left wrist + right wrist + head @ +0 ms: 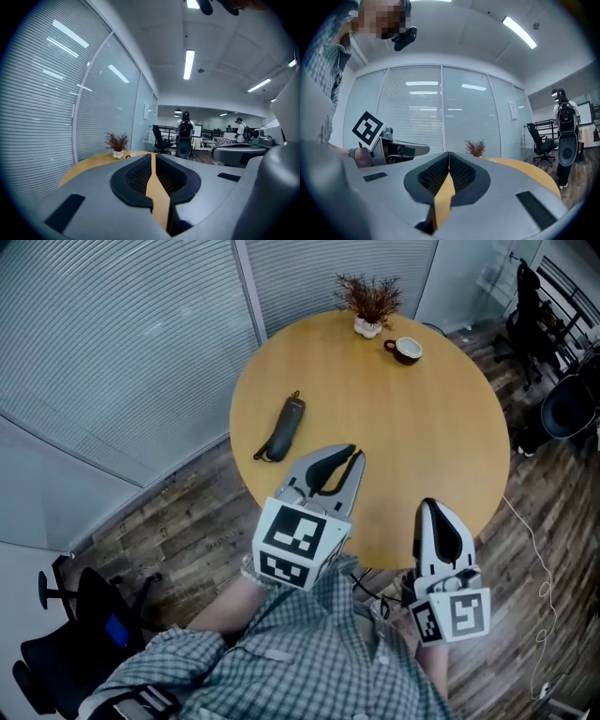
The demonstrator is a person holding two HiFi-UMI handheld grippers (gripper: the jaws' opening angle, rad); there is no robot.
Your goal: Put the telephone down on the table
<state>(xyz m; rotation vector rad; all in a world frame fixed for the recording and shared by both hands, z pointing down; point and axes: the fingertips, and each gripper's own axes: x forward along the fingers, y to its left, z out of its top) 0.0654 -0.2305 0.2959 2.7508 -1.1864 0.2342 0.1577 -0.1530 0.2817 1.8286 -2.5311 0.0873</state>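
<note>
In the head view, the telephone lies flat on the round table near its left edge. It is apart from the left gripper, up and left of it. The right gripper is at the near edge. The middle of the table is free. At the far edge, a white pot holds a dried plant, with a cup beside it.

In the left gripper view, the jaws are pressed together with nothing between them.

In the right gripper view, the jaws also meet, empty.
</note>
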